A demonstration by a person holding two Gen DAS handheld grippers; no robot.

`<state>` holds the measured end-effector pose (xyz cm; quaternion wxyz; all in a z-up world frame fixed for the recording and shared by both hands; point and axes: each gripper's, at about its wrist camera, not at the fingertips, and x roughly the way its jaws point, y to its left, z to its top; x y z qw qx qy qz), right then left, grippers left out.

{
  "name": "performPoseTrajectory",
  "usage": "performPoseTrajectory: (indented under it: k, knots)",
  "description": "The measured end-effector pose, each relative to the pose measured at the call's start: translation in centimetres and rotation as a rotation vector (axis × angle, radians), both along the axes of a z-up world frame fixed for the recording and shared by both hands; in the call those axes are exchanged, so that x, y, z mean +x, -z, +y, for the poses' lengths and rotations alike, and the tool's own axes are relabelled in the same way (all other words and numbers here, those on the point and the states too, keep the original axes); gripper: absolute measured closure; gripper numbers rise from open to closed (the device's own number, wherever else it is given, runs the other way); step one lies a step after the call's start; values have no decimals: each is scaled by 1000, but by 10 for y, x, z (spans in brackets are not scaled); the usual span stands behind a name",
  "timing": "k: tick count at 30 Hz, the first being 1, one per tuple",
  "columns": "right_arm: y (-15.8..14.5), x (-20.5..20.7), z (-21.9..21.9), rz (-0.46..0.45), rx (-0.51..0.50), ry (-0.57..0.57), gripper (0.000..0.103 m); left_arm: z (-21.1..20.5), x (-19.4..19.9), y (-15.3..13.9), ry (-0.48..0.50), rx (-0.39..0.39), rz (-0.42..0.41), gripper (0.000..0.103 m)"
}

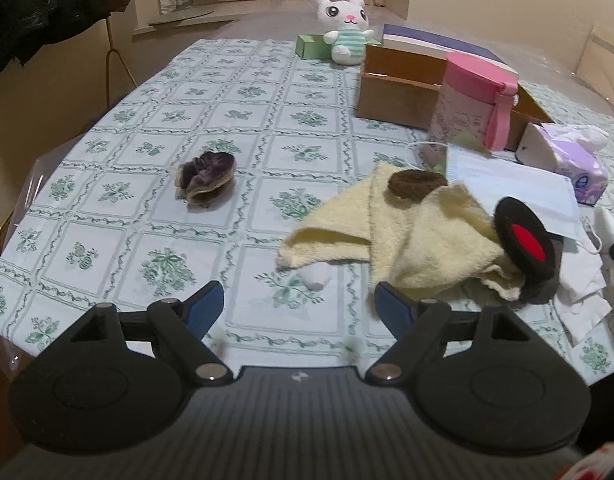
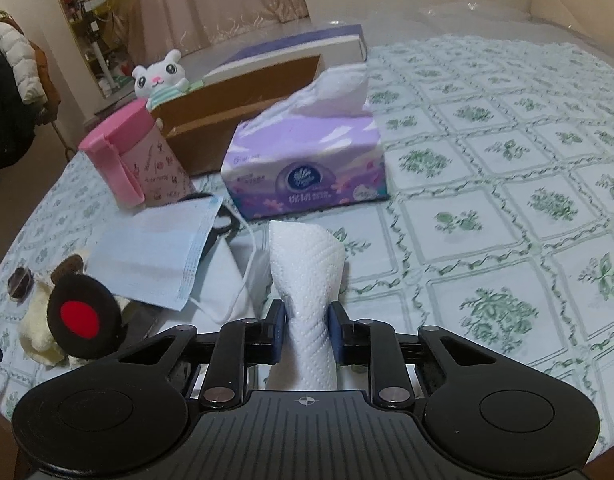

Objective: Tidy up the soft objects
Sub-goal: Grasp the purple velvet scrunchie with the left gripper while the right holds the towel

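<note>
A white embossed paper towel [image 2: 307, 300] stands pinched between the blue pads of the right gripper [image 2: 307, 322], its upper part fanning out above the jaws over the green-patterned tablecloth [image 2: 507, 200]. The left gripper [image 1: 299, 304] hangs above the cloth with its jaws spread wide and nothing between them, angled down toward the table. Just beyond its fingertips lies one small white wad [image 1: 317, 276] at the near corner of a cream towel [image 1: 419, 240], crumpled, with a brown round patch [image 1: 417, 185] on it and a black disc with a red centre [image 1: 525, 238] at its right edge. One pale blue face mask [image 2: 155, 256] lies flat beyond the towel. To the left sits a single purple scrunchie [image 1: 205, 178], well apart. Farther back stand one purple tissue pack [image 2: 307, 160], one pink bottle [image 2: 135, 156] and one brown cardboard box [image 2: 235, 108]. One white plush rabbit [image 1: 347, 28] sits at the far end beside a green box [image 1: 309, 46].
</note>
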<state>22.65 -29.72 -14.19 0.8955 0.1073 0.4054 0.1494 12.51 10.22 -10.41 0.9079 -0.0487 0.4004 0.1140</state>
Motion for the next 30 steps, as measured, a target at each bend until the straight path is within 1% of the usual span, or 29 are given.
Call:
performPoseTrajectory:
  k: [1, 7, 14, 17, 21, 23, 24, 25, 27, 29, 30]
  knots:
    - [-2, 0, -1, -3, -1, -1, 80, 3, 0, 0, -3, 4, -4, 26]
    - [-15, 2, 3, -20, -32, -21, 80, 25, 9, 3, 0, 71, -30, 28]
    - [-16, 12, 16, -27, -62, -48, 80, 67, 36, 8, 14, 147, -54, 32]
    - [-15, 18, 19, -29, -73, -41, 80, 84, 53, 13, 34, 175, -58, 33]
    - [-15, 22, 16, -26, -88, -19, 80, 97, 75, 23, 90, 193, -56, 35]
    - [-16, 23, 14, -26, -106, -14, 80, 101, 83, 30, 119, 196, -50, 39]
    - [-16, 23, 12, -27, -112, -13, 80, 103, 87, 33, 129, 203, -45, 43]
    - [-17, 23, 11, -26, -118, -11, 80, 104, 91, 36, 138, 210, -40, 51]
    - [-18, 23, 9, -26, -127, -11, 80, 108, 96, 40, 154, 209, -34, 62]
    - [-20, 22, 7, -30, -132, -18, 80, 113, 98, 42, 170, 186, -30, 71]
    - [-21, 21, 6, -31, -131, -23, 80, 115, 99, 43, 175, 175, -32, 78]
